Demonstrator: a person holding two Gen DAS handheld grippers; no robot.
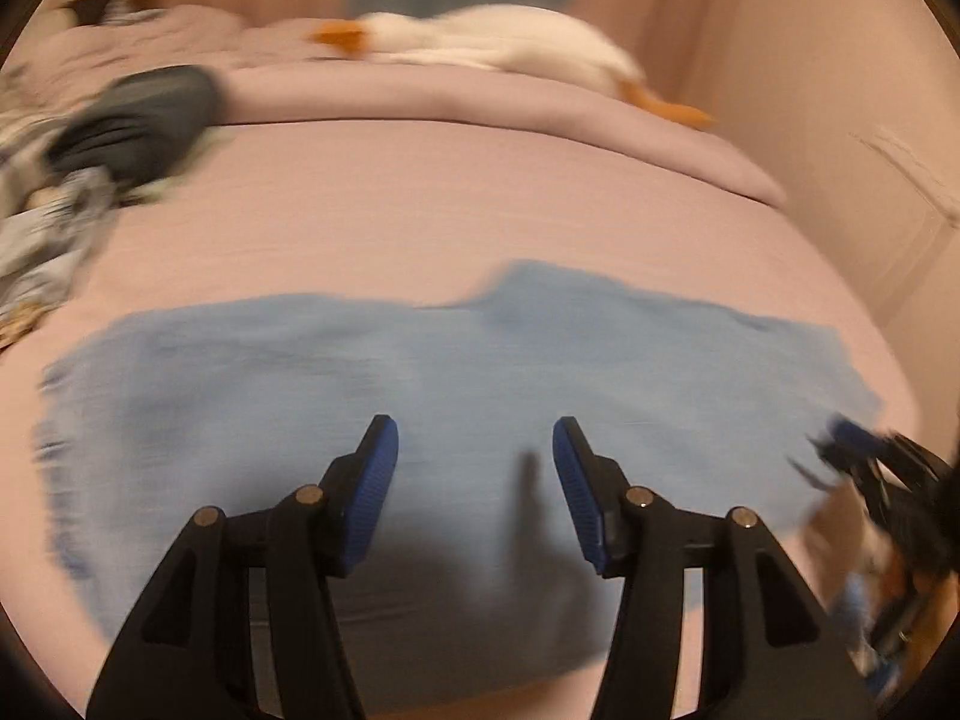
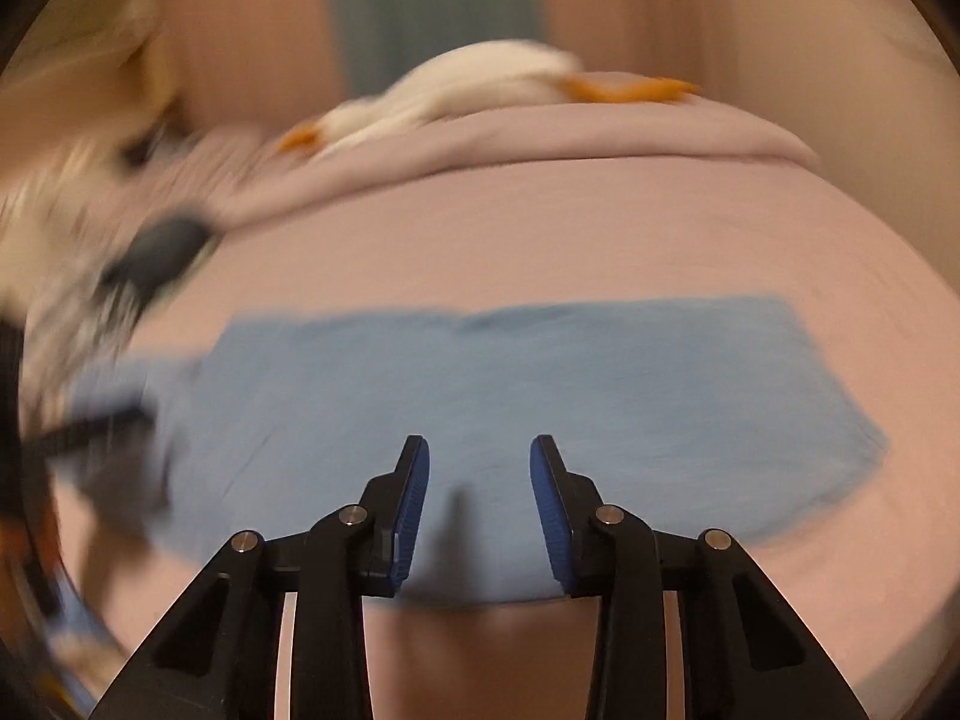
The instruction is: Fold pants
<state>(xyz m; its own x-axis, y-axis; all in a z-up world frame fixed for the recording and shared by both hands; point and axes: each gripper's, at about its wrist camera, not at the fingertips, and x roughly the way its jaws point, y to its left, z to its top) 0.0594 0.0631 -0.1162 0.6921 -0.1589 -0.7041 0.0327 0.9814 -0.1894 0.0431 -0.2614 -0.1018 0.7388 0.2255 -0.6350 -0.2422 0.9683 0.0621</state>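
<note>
Your left gripper point(image 1: 474, 450) and right gripper point(image 2: 480, 462) both hang partly spread and empty over the near edge of the pants point(image 1: 360, 372), a light blue band lying flat on the pink bed point(image 1: 420, 198). The band's long axis runs from nine to three o'clock, with the cloth stretching toward twelve from each tool. Neither hand looks nearer; each can probably take its own end.
</note>
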